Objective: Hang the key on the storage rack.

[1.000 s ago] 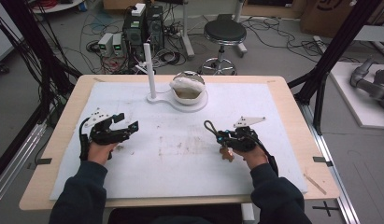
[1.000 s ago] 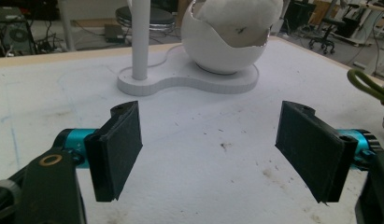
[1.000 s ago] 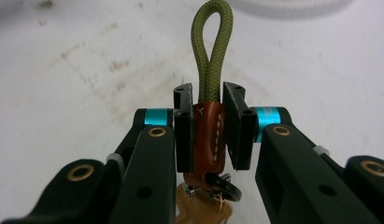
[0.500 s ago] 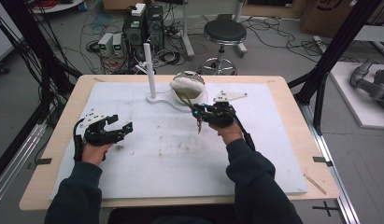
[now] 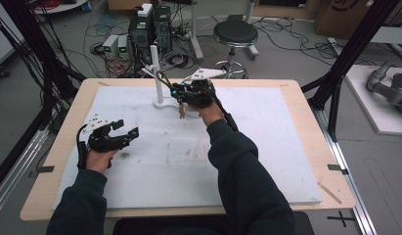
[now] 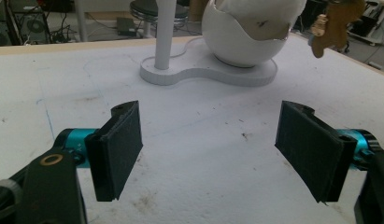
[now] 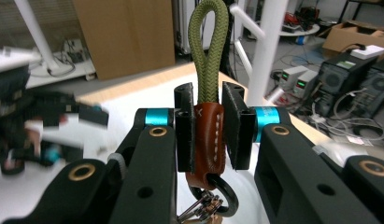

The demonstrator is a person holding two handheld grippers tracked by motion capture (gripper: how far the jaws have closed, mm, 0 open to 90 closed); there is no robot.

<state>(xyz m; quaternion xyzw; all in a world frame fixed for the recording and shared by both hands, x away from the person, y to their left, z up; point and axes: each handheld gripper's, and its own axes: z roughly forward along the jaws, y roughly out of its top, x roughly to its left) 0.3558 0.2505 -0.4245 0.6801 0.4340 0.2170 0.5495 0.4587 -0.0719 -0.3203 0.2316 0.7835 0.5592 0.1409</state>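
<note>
Left gripper [image 5: 121, 135] jaws wide apart; right gripper [image 7: 208, 130] jaws clamped.

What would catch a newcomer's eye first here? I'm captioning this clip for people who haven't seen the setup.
The right gripper, raised at the far middle of the table, clamps the brown leather tab of a keychain; its olive cord loop points toward the white post stand. Beside that post, on the same white base, sits a white egg-shaped shell with a jagged opening. The left gripper rests near the table's left side, jaws wide open and empty.
</note>
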